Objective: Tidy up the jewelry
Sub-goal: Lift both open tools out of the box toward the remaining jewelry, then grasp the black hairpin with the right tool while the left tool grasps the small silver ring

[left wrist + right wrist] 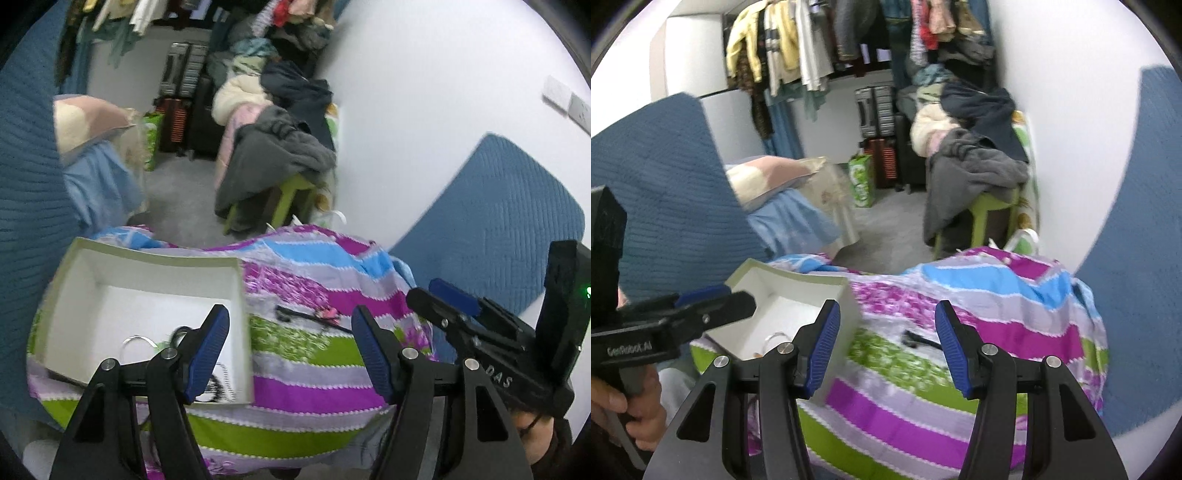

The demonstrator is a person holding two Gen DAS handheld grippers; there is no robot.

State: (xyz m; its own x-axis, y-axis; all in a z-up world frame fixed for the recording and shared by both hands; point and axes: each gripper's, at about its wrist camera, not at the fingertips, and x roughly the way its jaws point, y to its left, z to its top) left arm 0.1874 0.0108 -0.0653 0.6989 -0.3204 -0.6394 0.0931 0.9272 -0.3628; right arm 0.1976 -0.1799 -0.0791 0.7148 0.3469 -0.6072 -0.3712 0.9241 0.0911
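Observation:
A white open box (pixel 159 258) (pixel 798 278) sits on the left of a striped purple, green and blue cloth (pixel 314 387) (pixel 886 406). Inside it lie a silver bangle (pixel 135 341) (pixel 775 338), a chain and dark pieces, partly hidden by the fingers. A thin black piece with a pink bit (pixel 314 315) (pixel 921 341) lies on the cloth to the right of the box. My left gripper (pixel 291 312) (pixel 740 295) hovers above the box's right wall, open and holding nothing. My right gripper (pixel 888 308) (pixel 421 290) hangs beside it over the black piece, also open and holding nothing.
A blue quilted headboard (pixel 491 221) and a white wall stand to the right. More blue padding (pixel 665 192) is at the left. Beyond the cloth are a green stool piled with clothes (pixel 979 177), suitcases (pixel 875 110) and hanging garments. A hand (pixel 628 398) holds the left gripper's handle.

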